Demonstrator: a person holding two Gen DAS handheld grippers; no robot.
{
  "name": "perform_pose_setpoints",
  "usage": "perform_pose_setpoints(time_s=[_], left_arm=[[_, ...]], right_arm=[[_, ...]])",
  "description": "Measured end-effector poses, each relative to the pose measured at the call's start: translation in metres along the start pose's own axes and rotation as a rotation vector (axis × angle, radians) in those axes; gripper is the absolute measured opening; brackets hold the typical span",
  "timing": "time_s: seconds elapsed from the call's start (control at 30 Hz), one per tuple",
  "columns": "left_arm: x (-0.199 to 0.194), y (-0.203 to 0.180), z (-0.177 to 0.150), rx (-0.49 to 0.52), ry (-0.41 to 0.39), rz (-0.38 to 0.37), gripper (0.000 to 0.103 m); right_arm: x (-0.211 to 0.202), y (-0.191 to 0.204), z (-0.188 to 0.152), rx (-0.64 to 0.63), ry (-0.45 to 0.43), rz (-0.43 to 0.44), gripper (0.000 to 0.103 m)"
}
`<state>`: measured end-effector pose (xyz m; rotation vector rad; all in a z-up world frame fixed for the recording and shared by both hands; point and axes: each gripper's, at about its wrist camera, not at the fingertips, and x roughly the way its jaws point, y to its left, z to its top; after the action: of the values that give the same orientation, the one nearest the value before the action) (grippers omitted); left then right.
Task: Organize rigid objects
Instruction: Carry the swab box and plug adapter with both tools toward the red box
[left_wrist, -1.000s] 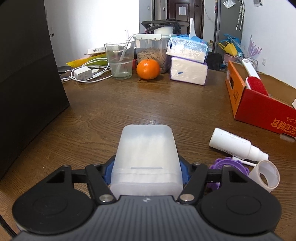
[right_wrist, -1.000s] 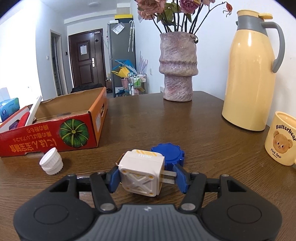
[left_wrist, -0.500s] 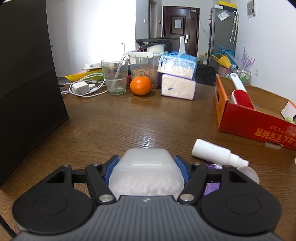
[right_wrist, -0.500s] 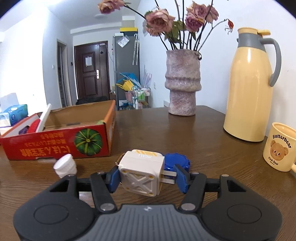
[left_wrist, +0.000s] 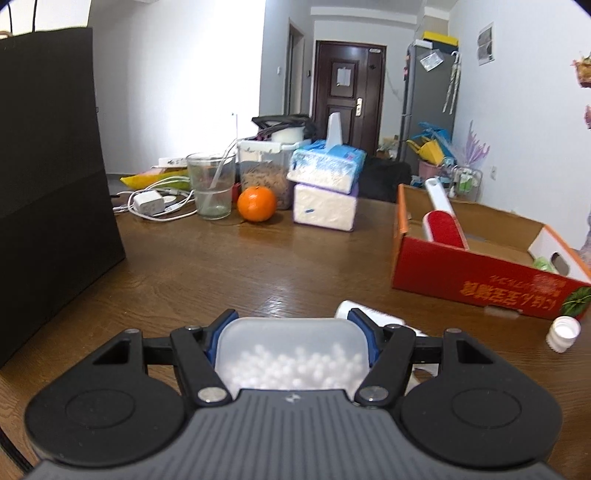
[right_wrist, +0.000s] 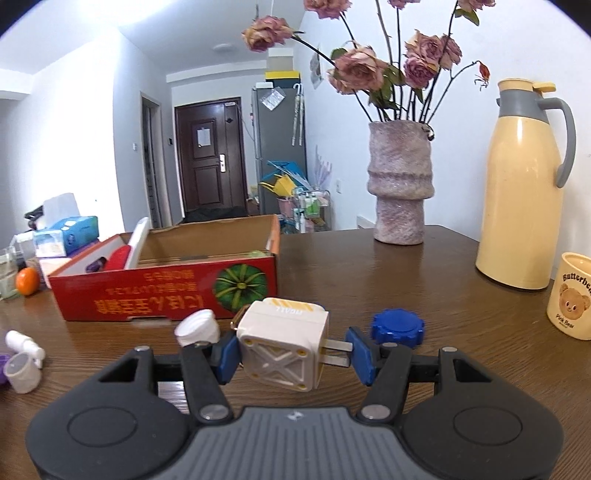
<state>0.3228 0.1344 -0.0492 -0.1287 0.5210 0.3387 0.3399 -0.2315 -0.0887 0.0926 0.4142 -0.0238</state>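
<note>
My left gripper (left_wrist: 291, 332) is shut on a translucent white plastic box (left_wrist: 291, 354) with small white beads inside, held above the table. My right gripper (right_wrist: 291, 354) is shut on a white plug adapter (right_wrist: 282, 347) with two metal prongs, lifted off the table. The red cardboard box (left_wrist: 480, 273) lies ahead to the right in the left wrist view and ahead to the left in the right wrist view (right_wrist: 166, 288). It holds a red lint brush (left_wrist: 443, 218).
A white spray bottle (right_wrist: 22, 345), a clear cap (right_wrist: 22, 373), a white cap (right_wrist: 197, 326) and a blue cap (right_wrist: 397, 326) lie on the table. A vase (right_wrist: 400, 184), yellow thermos (right_wrist: 521, 192), mug (right_wrist: 572, 295), orange (left_wrist: 256, 203), glass (left_wrist: 212, 184), tissue packs (left_wrist: 325, 184) and black bag (left_wrist: 48, 177) stand around.
Both grippers have risen with their objects. The left view has tilted up so the translucent box shows end-on. The right gripper has swung left, so the white cap and blue cap shifted right.
</note>
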Motion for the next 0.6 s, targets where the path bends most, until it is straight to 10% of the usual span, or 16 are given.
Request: perform_pose_setpoints(time_s=[0.6], left_arm=[[-0.033, -0.062, 0.002, 0.046, -0.027, -0.164, 0.067]], right_arm=[[-0.030, 0.059, 0.003, -0.025, -0.037, 0.160, 0.059]])
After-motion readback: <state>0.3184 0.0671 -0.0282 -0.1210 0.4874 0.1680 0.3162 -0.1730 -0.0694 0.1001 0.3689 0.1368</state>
